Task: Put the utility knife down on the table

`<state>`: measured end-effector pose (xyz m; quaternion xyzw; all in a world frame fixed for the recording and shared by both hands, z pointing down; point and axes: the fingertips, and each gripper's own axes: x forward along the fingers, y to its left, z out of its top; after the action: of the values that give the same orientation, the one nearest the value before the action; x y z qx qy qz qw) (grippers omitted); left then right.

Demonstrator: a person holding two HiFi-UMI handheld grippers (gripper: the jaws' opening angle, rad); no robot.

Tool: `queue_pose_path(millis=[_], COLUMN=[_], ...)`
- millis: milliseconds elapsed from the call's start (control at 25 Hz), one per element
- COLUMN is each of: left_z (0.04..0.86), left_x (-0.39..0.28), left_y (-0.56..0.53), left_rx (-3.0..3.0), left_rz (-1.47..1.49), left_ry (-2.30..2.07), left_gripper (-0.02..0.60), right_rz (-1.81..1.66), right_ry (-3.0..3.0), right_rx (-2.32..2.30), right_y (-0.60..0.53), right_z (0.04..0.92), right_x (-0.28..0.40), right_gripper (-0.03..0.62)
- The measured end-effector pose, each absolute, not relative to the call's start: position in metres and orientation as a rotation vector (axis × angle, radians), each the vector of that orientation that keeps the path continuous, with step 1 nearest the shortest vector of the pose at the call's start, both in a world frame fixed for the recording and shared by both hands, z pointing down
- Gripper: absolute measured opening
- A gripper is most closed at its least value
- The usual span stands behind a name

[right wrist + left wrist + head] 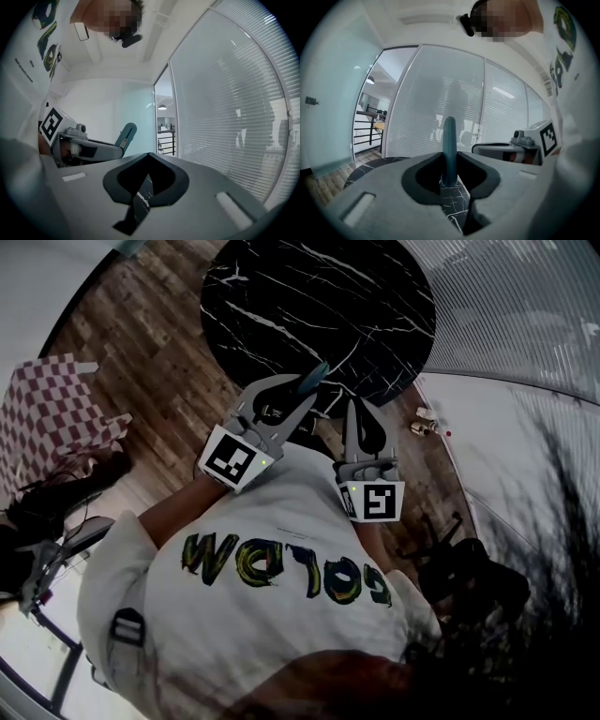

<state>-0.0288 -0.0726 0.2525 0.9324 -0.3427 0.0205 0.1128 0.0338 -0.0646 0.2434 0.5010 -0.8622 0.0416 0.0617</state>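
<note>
**A:** What is the surface, and what room is it in?

**B:** A round black marble table (281, 296) with white veins, standing on a brown wooden plank floor (150, 343). A glass wall with white slatted blinds (525, 306) curves past the table's right side, near its rim. The left gripper view shows blinds ahead too, with a doorway and a dark railing (370, 126) to their left.

**A:** Where is the knife?

**B:** Not on the table. The teal utility knife (449, 140) stands upright in the left tongs (451, 180), which are clamped on its lower end. In the head view it lies over the table's near edge. I cannot tell how high it is above the table.

**A:** And the other tongs?

**B:** The right tongs (149, 158) are closed with nothing between them, and veined marble shows through the gap behind their tips. They sit just beside the left ones, both pointing toward the table.

**A:** What about the edges and the room to move?

**B:** Floor planks show along the table's left and near sides. A red-and-white checked block (52, 418) stands well off to the left. On the right, the strip between the rim and the wall is narrow. A few small things (427, 423) lie there, too small to make out.
</note>
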Motion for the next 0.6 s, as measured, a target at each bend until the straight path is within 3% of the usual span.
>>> queue_pose_path(millis=[600], left_z=[0.325], left_x=[-0.015], left_y=[-0.099], left_rx=[2.639], left_rz=[0.322], left_ry=[-1.002], left_gripper=[0.095], right_rz=[0.224], right_ry=[-2.576], right_rx=[1.412], right_y=[-0.097], right_z=[0.297], right_x=[0.055], right_gripper=[0.002])
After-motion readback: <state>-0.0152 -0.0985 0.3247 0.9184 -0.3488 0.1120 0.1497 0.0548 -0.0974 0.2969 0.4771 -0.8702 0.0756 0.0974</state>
